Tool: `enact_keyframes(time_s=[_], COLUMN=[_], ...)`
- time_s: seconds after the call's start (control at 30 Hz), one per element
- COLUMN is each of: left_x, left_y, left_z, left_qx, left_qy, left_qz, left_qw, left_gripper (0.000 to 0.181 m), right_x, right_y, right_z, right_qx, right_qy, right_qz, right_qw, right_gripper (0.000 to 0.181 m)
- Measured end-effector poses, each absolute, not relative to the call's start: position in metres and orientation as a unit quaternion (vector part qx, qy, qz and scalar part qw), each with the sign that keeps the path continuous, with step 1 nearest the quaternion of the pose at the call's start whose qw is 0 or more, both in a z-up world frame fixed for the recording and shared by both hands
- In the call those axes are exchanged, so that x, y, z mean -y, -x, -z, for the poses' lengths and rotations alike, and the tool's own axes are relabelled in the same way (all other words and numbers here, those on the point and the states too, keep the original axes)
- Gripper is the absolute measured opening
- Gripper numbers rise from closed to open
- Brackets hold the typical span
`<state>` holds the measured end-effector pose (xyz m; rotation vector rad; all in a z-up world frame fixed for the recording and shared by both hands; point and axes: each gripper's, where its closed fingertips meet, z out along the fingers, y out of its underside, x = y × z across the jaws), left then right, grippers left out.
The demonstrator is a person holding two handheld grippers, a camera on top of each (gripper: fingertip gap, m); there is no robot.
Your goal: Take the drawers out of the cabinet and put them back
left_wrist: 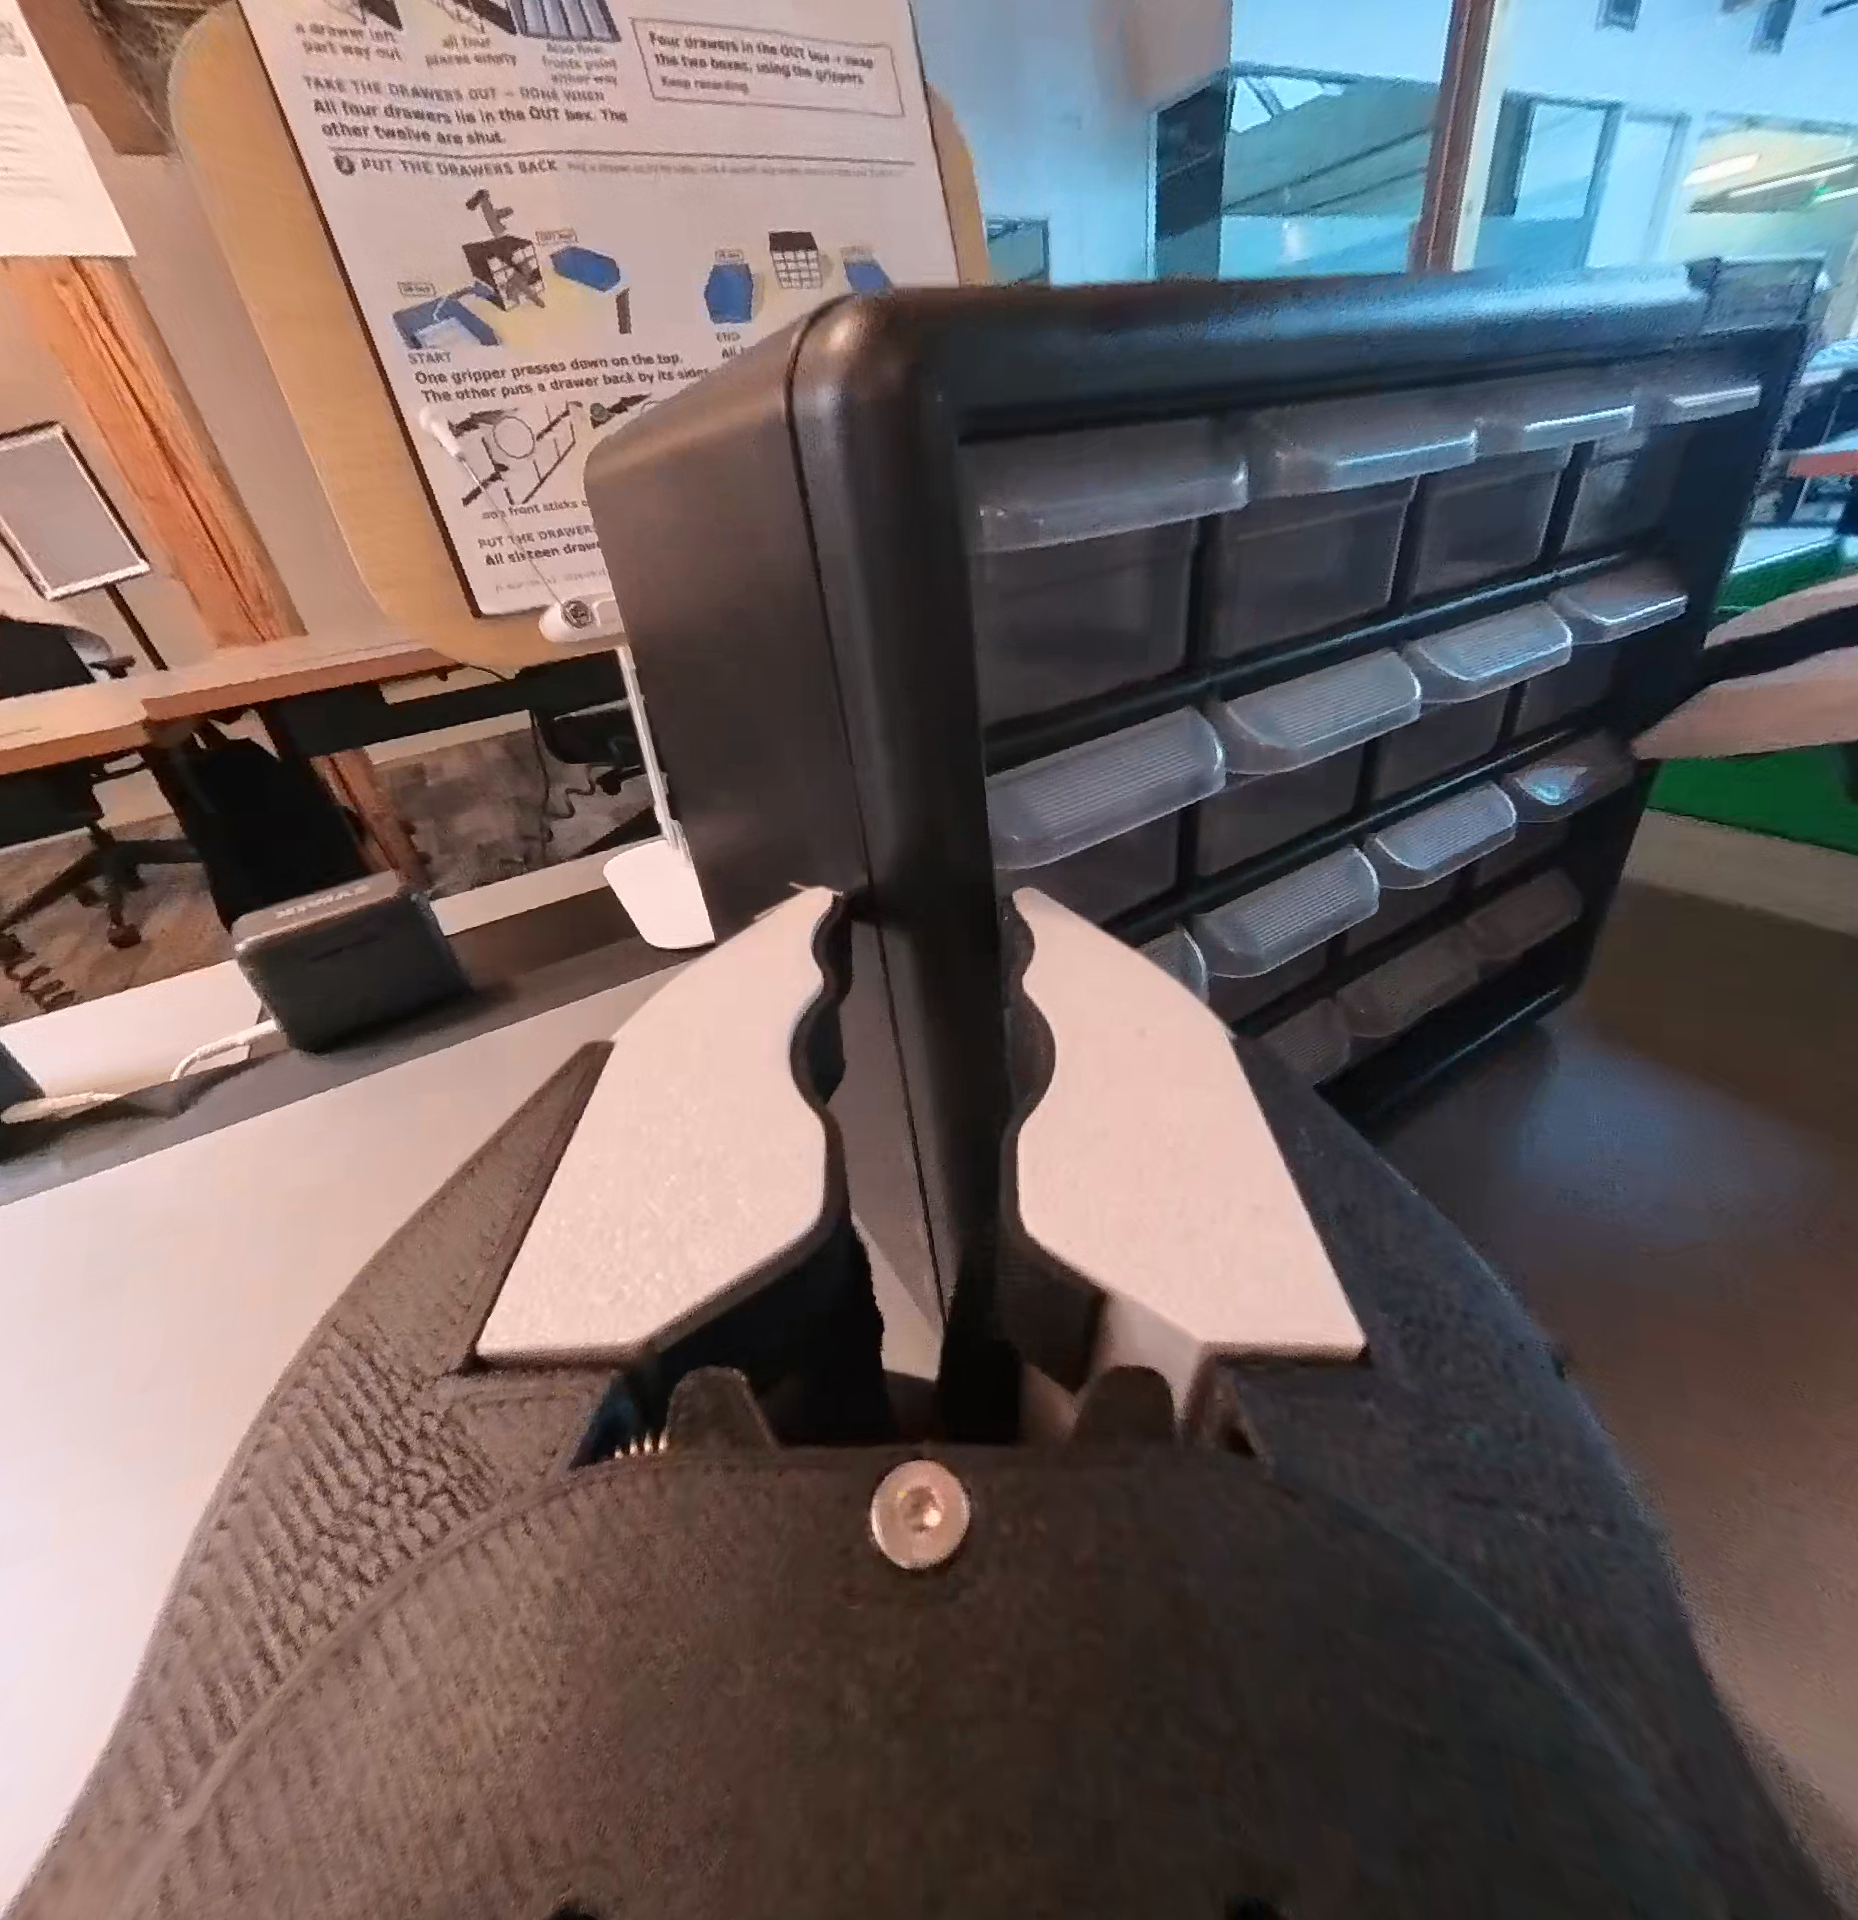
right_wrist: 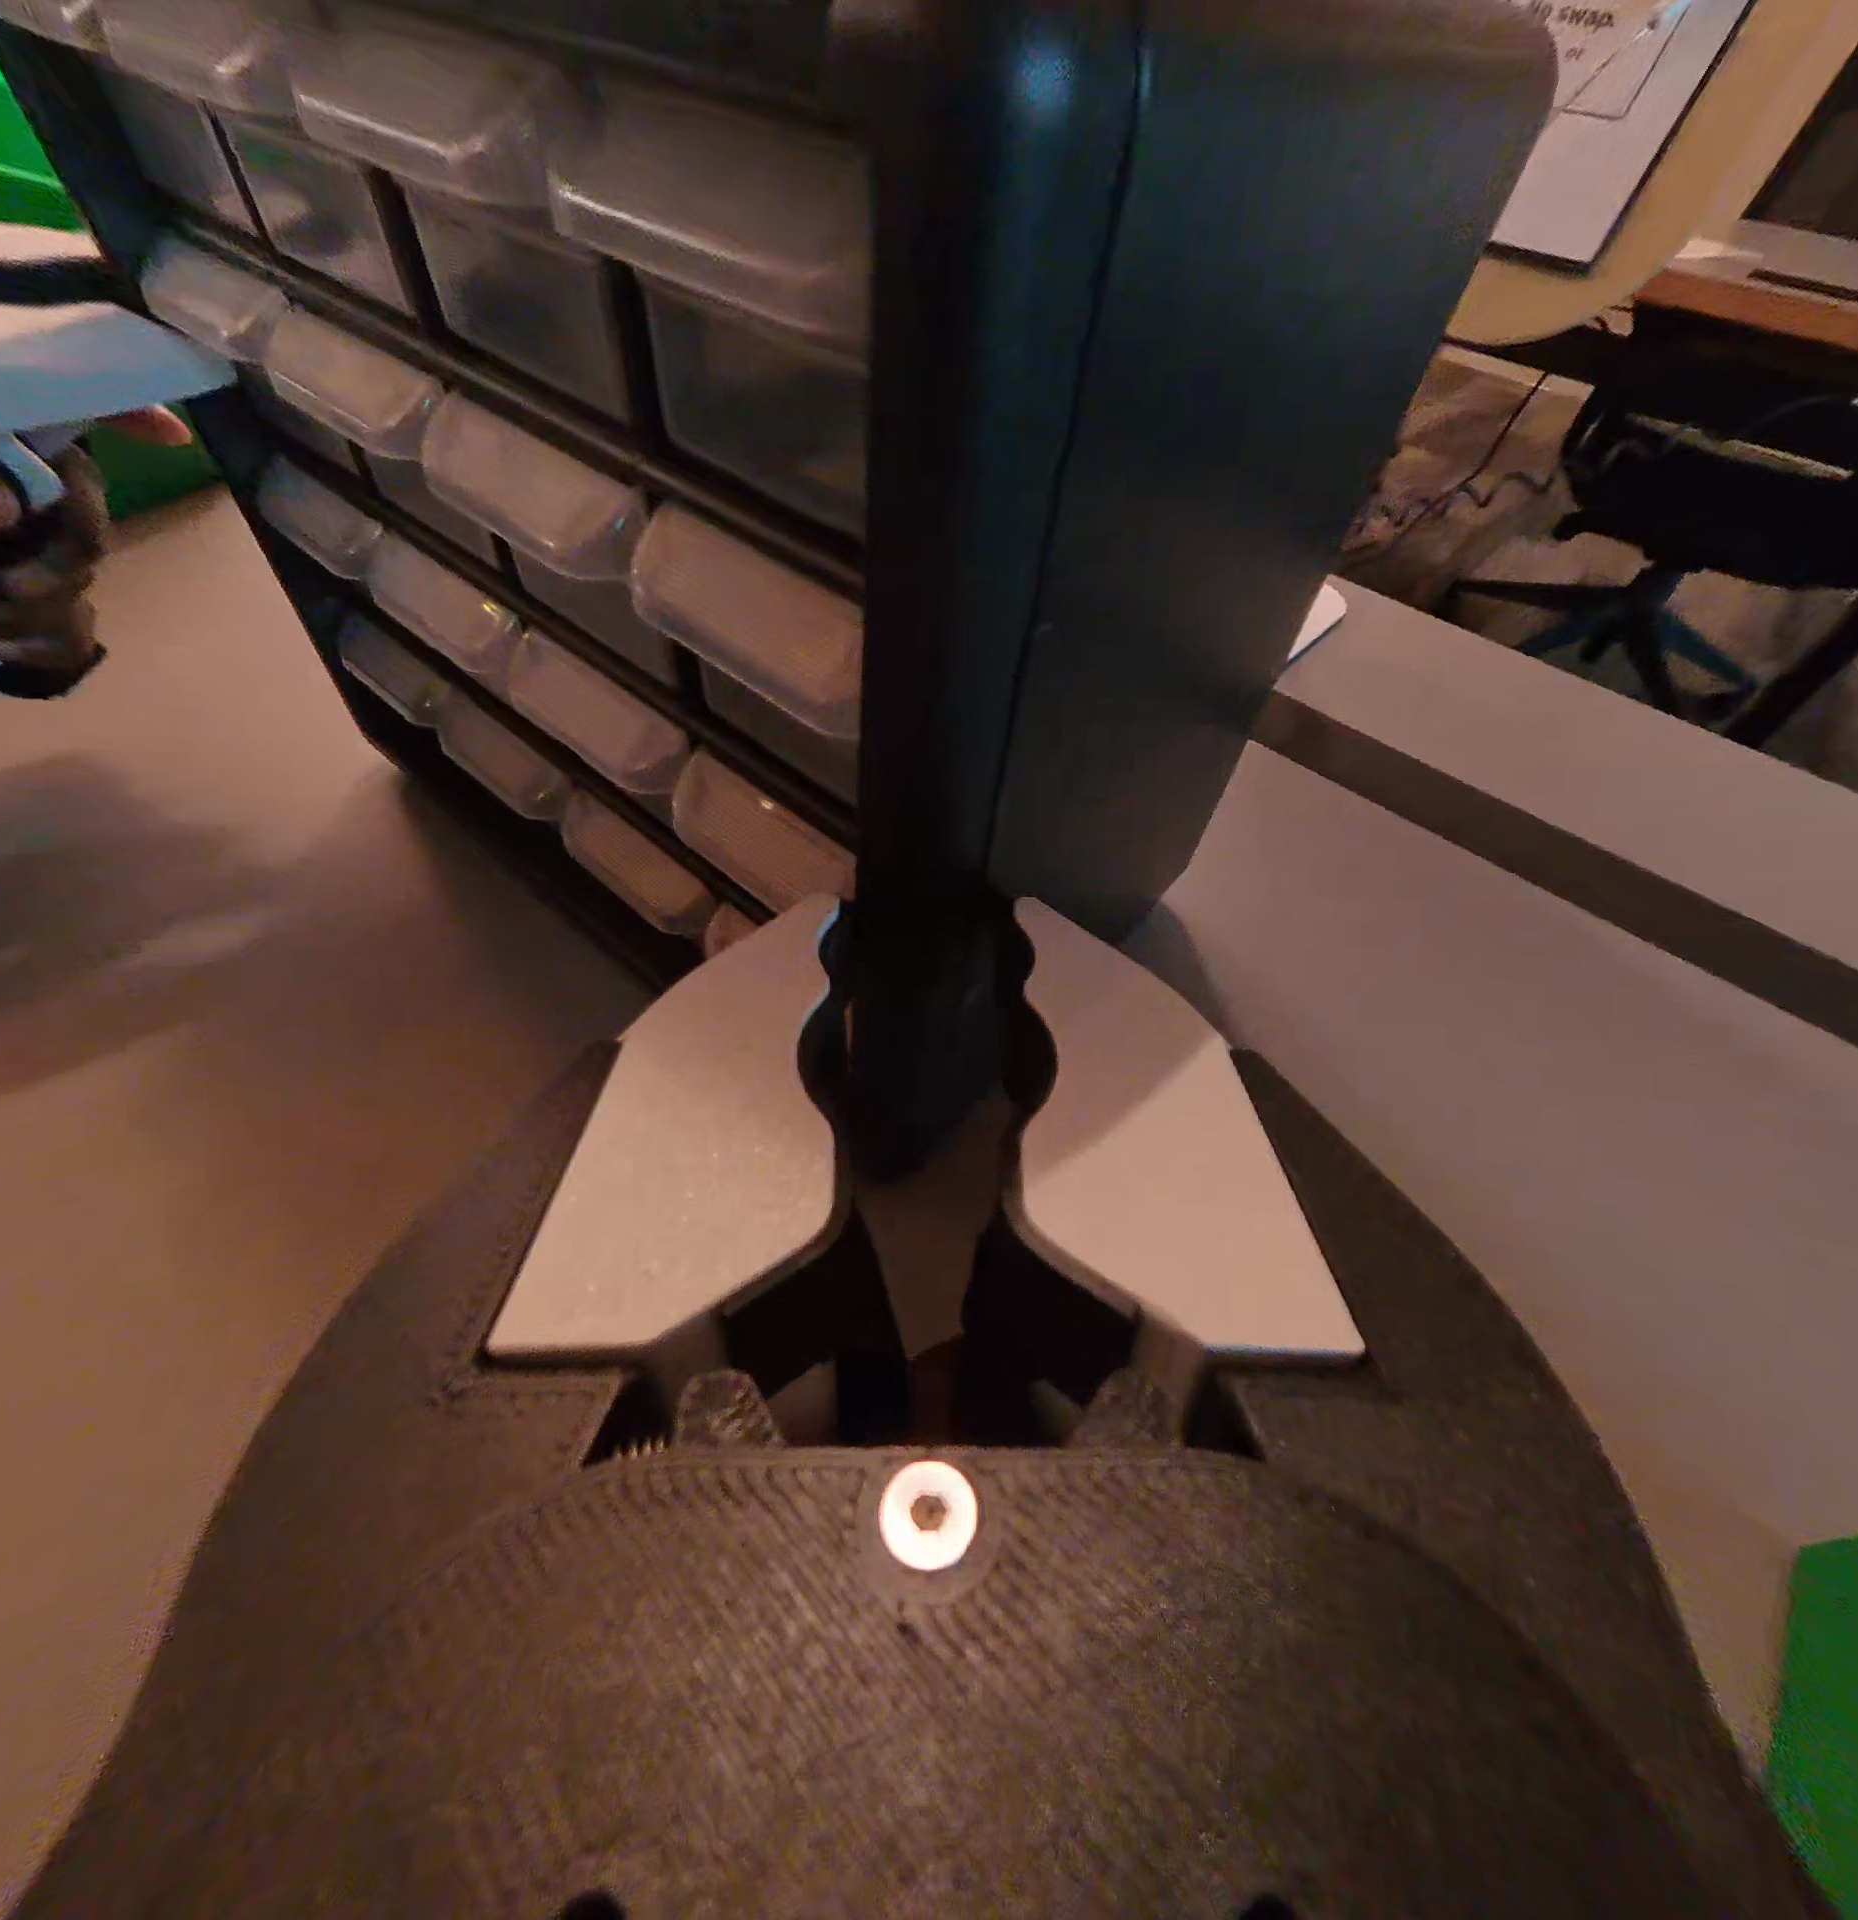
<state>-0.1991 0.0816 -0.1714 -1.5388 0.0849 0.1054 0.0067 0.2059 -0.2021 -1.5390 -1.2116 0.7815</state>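
- The left gripper (left_wrist: 920,1023), black with grey fingers, is clamping the front left edge of a black plastic cabinet (left_wrist: 717,644) filled with small clear plastic drawers (left_wrist: 1107,790) (all seated in their slots).
- The right gripper (right_wrist: 925,1023) is clamping the cabinet's opposite front edge.
- The cabinet is sitting on a grey table (right_wrist: 229,987).

office/lab | desks (left_wrist: 281,675), office chairs (left_wrist: 63,831), instruction poster (left_wrist: 613,260)

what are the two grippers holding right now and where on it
Both hold the black drawer cabinet: the left gripper is shut on its left front edge, the right gripper on its right front edge, low down.
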Motion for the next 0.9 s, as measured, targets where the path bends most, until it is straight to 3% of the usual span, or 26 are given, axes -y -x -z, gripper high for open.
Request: enact_keyframes(time_s=[0.9], left_x=[-0.167], left_y=[0.264], left_z=[0.175], left_qx=[0.016], left_qy=[0.737], left_qz=[-0.095], left_qw=[0.669], left_gripper=[0.024], right_x=[-0.291], right_y=[0.054], right_z=[0.204], right_qx=[0.469], right_qy=[0.696], right_qz=[-0.254], right_qw=[0.480], right_gripper=[0.023])
